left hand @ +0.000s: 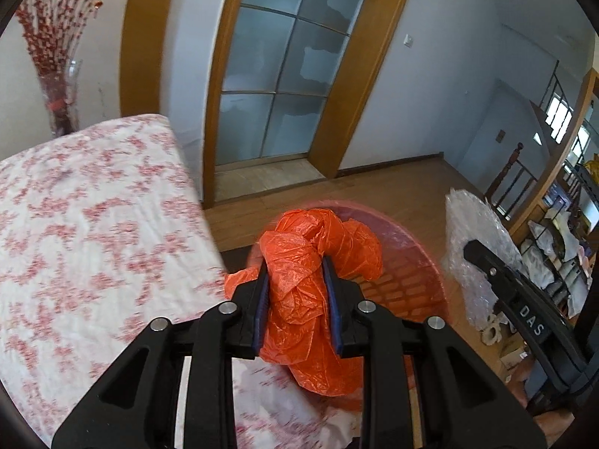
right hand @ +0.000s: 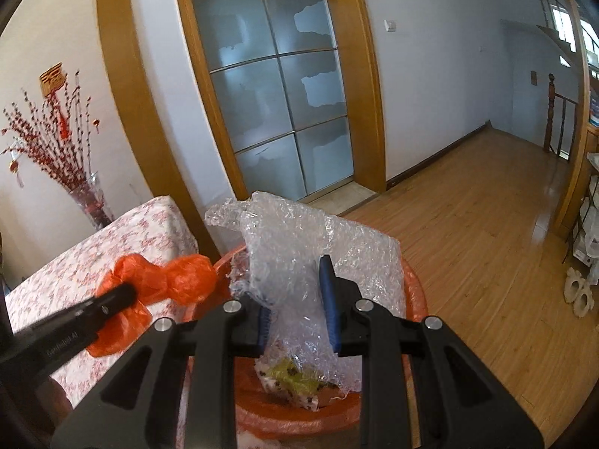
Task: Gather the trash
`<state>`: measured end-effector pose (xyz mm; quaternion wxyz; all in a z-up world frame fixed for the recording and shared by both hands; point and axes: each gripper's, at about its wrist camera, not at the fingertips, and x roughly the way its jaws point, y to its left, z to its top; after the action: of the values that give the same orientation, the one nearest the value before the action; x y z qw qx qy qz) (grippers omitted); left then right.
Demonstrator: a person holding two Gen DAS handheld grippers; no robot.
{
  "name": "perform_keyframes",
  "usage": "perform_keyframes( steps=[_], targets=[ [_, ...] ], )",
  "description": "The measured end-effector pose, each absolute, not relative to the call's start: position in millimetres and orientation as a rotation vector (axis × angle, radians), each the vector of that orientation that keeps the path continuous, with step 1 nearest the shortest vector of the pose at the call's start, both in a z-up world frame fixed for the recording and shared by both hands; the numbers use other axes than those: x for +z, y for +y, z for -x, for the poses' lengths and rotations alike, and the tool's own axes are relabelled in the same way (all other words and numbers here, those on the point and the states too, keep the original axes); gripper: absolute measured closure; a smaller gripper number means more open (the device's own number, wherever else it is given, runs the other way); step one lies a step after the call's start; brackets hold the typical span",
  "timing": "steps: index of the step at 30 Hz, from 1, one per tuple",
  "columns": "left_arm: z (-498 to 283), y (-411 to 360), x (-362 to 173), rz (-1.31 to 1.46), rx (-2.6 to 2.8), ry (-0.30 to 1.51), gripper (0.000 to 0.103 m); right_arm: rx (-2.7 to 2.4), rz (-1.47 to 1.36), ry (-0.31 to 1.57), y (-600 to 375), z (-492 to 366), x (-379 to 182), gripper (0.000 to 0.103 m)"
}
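My left gripper (left hand: 295, 269) is shut on a crumpled orange plastic bag (left hand: 307, 280) and holds it over the near rim of a red-pink waste basket (left hand: 411, 280) on the floor. The orange bag also shows in the right wrist view (right hand: 176, 280), beside the table. My right gripper (right hand: 295, 284) is shut on a sheet of clear bubble wrap (right hand: 299, 247) and holds it above the basket (right hand: 415, 299). The bubble wrap shows at the right in the left wrist view (left hand: 475, 243). Food scraps (right hand: 295, 381) lie inside the basket, below the wrap.
A table with a red-and-white floral cloth (left hand: 86, 232) stands left of the basket. A glass vase of red branches (left hand: 60, 89) stands at its far corner. A frosted glass door (left hand: 277, 86) is ahead, wooden floor (right hand: 486, 224) to the right, and a stair railing and shelves (left hand: 543, 202) at far right.
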<state>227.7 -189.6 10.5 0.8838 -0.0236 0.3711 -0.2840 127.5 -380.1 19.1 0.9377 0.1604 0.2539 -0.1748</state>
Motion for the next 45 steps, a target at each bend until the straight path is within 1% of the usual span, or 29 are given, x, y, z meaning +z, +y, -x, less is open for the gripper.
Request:
perform_keyframes(
  steps=[2,3,4,5,6,10,11,13,14,16,17,18,19,20,21,23,24,27,33,38,45],
  targets=[
    [-232,-196,5,0.051,-0.603,0.796,0.073,-0.36,-0.341,0.526,-386,-133,16,0.075],
    [-234,-199,1,0.052,-0.607,0.813,0.069,-0.354,-0.357,0.532,-390,-136,15,0.073],
    [-235,-200,-2,0.051,-0.609,0.821,0.061,-0.349,-0.376,0.537,-394,-137,13,0.07],
    [-236,-201,-4,0.048,-0.606,0.825,0.055,-0.348,-0.386,0.539,-397,-137,12,0.069],
    [-236,-202,-6,0.042,-0.596,0.824,0.052,-0.35,-0.392,0.539,-398,-137,12,0.065],
    [-238,-192,-12,0.038,-0.567,0.841,0.05,-0.363,-0.399,0.533,-400,-131,11,0.051],
    [-237,-187,-12,0.038,-0.556,0.84,0.05,-0.365,-0.398,0.532,-399,-129,12,0.049],
    [-234,-175,-9,0.04,-0.537,0.832,0.048,-0.37,-0.386,0.532,-393,-122,14,0.04],
    [-229,-165,-6,0.041,-0.528,0.817,0.045,-0.371,-0.382,0.53,-391,-119,15,0.037],
    [-219,-150,1,0.042,-0.511,0.788,0.038,-0.368,-0.363,0.51,-381,-105,21,0.025],
    [-210,-140,6,0.041,-0.498,0.763,0.032,-0.364,-0.353,0.501,-377,-99,24,0.022],
    [-202,-130,10,0.036,-0.482,0.741,0.026,-0.357,-0.337,0.491,-370,-91,28,0.017],
    [-195,-121,14,0.033,-0.471,0.721,0.022,-0.349,-0.324,0.483,-363,-84,32,0.01],
    [-185,-112,18,0.033,-0.461,0.701,0.014,-0.338,-0.306,0.471,-353,-74,35,0.007],
    [-174,-102,22,0.032,-0.45,0.682,0.009,-0.33,-0.296,0.462,-346,-67,38,0.004],
    [-149,-83,30,0.03,-0.433,0.64,0.008,-0.297,-0.278,0.447,-327,-48,42,0.004],
    [-142,-77,32,0.026,-0.424,0.625,0.006,-0.285,-0.275,0.445,-322,-42,43,0.004],
    [-112,-53,39,0.019,-0.368,0.568,0.003,-0.255,-0.263,0.445,-297,-17,45,0.004],
    [-59,-17,40,0.04,-0.235,0.506,0.003,-0.242,-0.228,0.452,-256,21,42,0.004],
    [-36,4,33,0.062,-0.162,0.495,0.003,-0.234,-0.189,0.433,-232,43,39,0.004],
    [-12,12,27,0.042,-0.099,0.457,0.003,-0.269,-0.106,0.419,-202,56,40,0.004]
  ],
)
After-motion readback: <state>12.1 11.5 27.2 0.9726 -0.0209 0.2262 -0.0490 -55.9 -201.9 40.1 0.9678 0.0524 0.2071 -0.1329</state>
